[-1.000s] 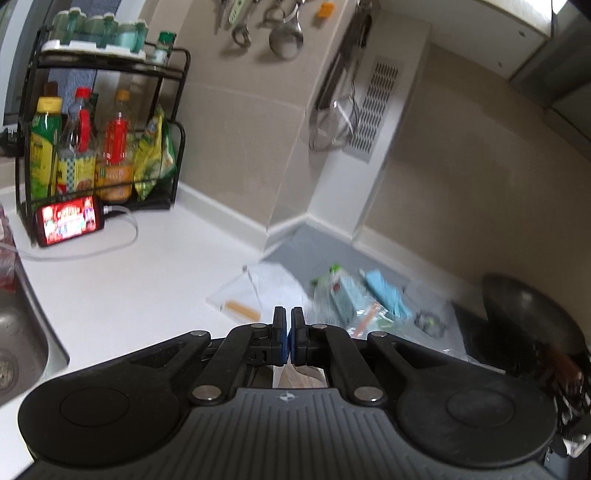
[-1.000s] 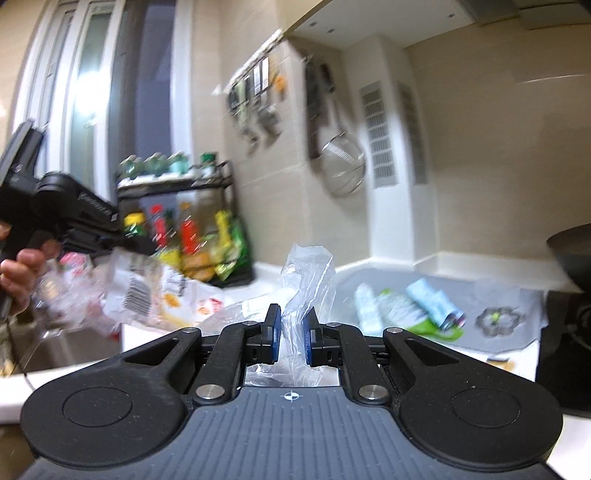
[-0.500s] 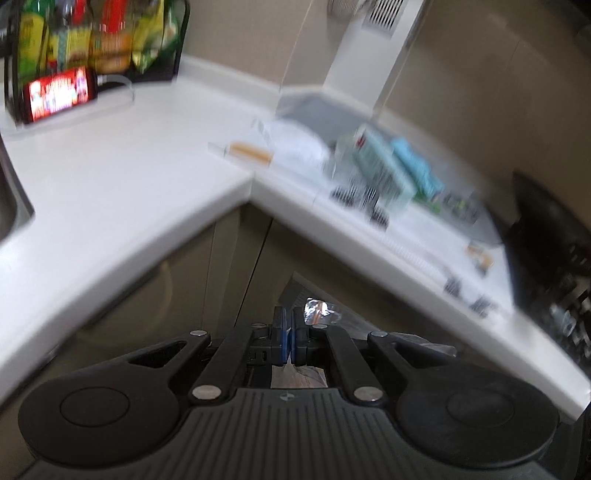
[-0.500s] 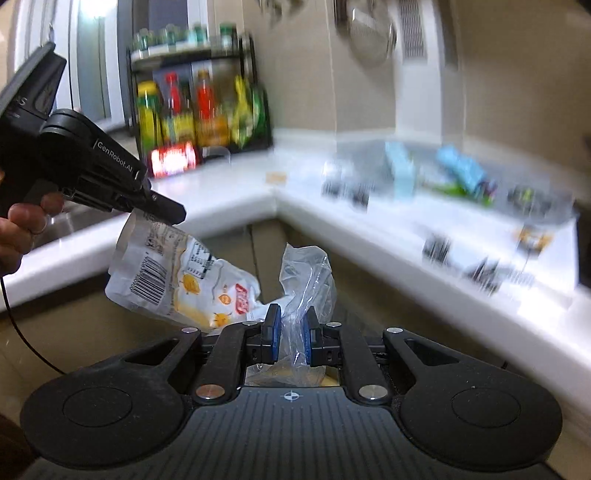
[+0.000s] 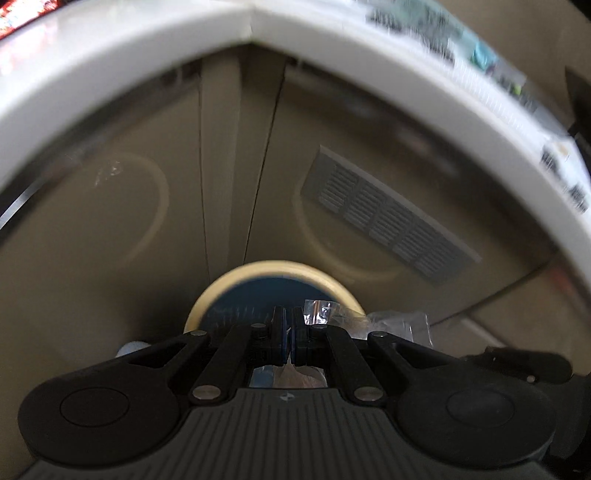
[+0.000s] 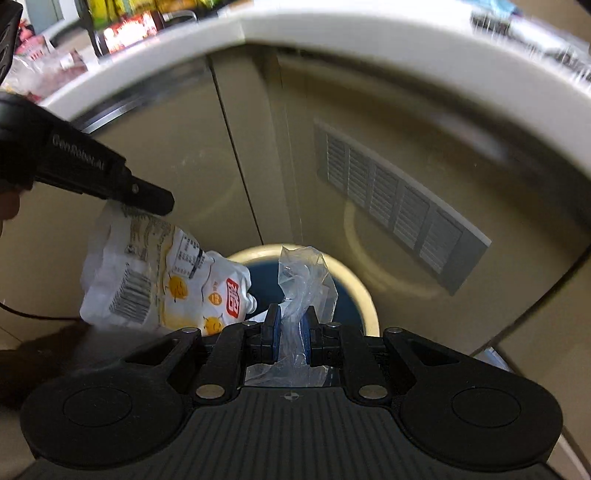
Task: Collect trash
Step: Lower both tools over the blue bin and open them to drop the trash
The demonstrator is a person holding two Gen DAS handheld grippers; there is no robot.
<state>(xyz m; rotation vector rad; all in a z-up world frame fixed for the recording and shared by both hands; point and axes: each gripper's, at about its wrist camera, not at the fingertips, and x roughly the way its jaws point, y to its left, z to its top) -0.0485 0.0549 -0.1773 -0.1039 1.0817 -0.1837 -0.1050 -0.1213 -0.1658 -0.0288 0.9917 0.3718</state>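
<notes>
**Desk editor:** What am I looking at, and what worries you?

**Operator:** Both my grippers hang over the round cream-rimmed bin with the dark blue liner, low centre of the right wrist view, in the corner under the white desk. My right gripper is pinched narrow on a crumpled clear plastic bag, which stands up between the blue pads. My left gripper, entering from the left of that frame, is clamped on the top edge of a white printed snack wrapper with yellow cartoon faces and a barcode.

**Desk editor:** So where could it go wrong?

**Operator:** The wrapper hangs mostly left of the bin's rim, only its lower corner over the opening. If I let go here, I judge it could land on the floor beside the bin. The clear bag is light and clingy; it may stick to a pad or drift off when the jaws part. And the two pieces are close enough to snag each other.

**Desk editor:** From the left wrist view?

**Operator:** The left gripper reads fully closed, the bin just beyond its tips, clear film at right.

**Desk editor:** The room?

**Operator:** A kitchen corner: beige cabinet doors, a grey louvred vent panel at right, more packaging blurred along the desk's upper edge. Motion blur hides finer detail.
</notes>
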